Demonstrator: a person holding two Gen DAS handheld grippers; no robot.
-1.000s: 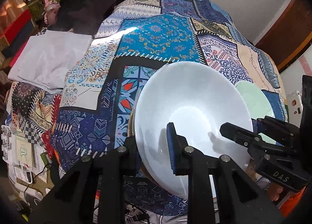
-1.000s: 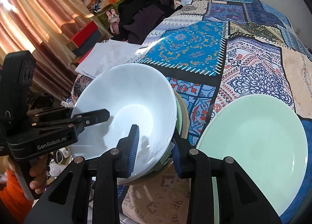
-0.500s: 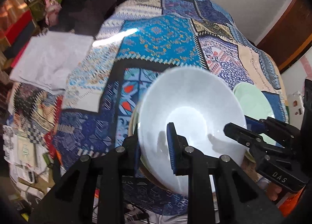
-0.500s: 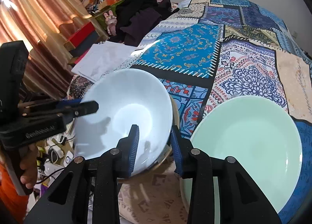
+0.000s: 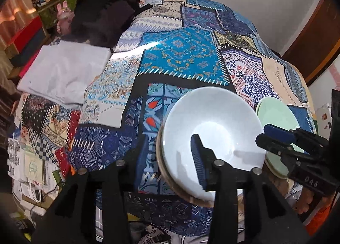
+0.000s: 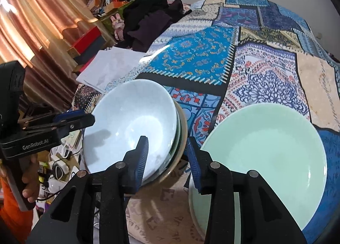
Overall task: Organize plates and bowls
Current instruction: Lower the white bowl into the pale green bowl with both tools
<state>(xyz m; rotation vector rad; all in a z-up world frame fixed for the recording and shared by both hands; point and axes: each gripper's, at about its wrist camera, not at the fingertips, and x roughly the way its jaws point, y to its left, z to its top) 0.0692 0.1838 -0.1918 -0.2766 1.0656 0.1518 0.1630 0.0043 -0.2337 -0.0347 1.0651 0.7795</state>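
Bowl (image 6: 129, 120), pale blue, seemingly nested

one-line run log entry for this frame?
white bowl: nested on bowl stack | left gripper: opening, rim between | right gripper: opening, rim between | green plate: beside

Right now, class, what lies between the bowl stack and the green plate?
Right wrist view: only a strip of patterned bedspread separates the bowl stack from the green plate.

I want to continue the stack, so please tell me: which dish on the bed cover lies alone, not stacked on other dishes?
The pale green plate, lying flat by itself. The white bowl sits nested on top of other bowls.
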